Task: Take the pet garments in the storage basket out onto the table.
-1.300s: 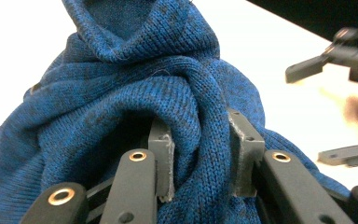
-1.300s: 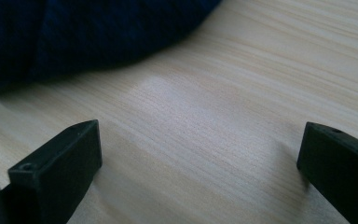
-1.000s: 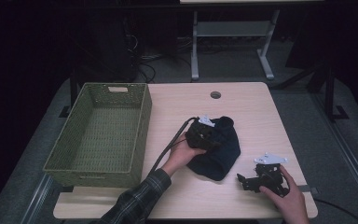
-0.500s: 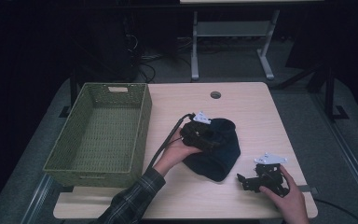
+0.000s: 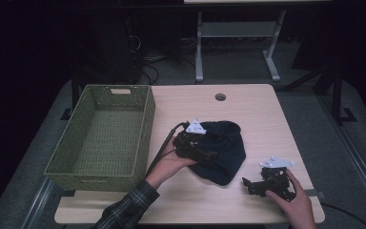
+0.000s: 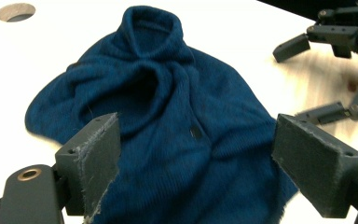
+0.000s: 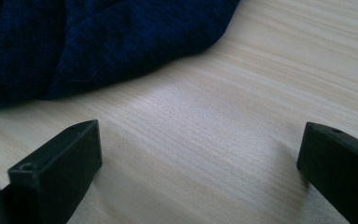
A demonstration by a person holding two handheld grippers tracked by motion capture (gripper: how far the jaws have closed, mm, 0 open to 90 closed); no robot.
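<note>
1. Left gripper is seen in the high view above the left part of the dark blue sweater, which lies crumpled in the middle of the surface, a little to the right. Its jaws have just been opening, and nothing is clamped between them. The green basket stands at the left, just beside this hand, and I see nothing inside it. The right gripper rests low on the surface, near the lower right edge of the sweater but apart from it. The left one is clearly the nearer of the two.

2. In the left gripper view the jaws stand wide apart, and the sweater lies spread directly under and ahead of them. Its long axis runs away from the gripper, and the collar points to the far side, toward the round hole in the surface. The pads do not press the cloth.

3. In the right gripper view the jaws are also wide apart, with only bare wood between them. The edge of the sweater lies ahead and to the left, so I judge this gripper must go forward to reach it.
</note>
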